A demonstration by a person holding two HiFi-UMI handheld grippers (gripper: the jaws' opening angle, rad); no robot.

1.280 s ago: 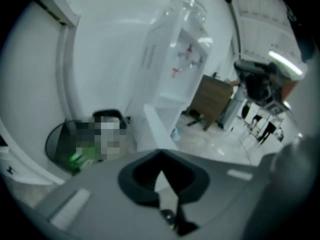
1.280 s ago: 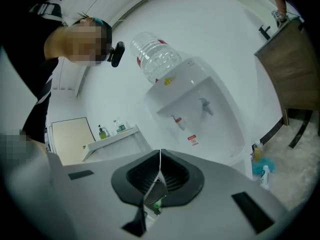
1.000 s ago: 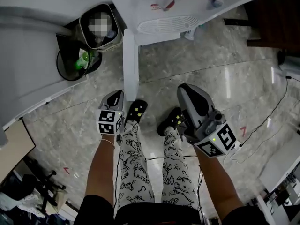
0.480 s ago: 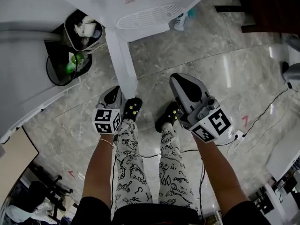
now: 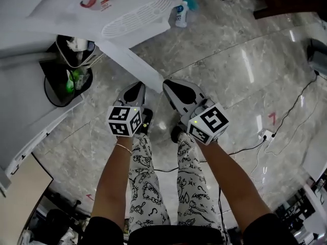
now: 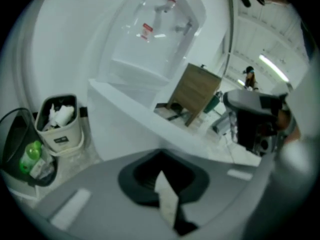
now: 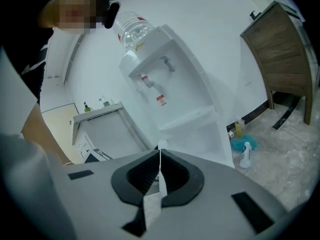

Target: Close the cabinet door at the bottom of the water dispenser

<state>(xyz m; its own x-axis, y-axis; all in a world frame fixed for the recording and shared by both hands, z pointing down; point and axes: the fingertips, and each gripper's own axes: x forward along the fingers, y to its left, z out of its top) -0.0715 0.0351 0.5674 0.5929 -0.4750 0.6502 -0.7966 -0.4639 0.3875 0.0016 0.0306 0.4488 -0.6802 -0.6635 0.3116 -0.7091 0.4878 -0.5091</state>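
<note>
I judge the approach in hand: left gripper [image 5: 136, 88] and right gripper [image 5: 170, 85], fingers clenched on nothing, sit near the open cabinet door [image 5: 130, 63] under the water dispenser [image 5: 102, 9], which next needs pushing shut.

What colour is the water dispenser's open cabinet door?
White cabinet door, clearest in the left gripper view.
</note>
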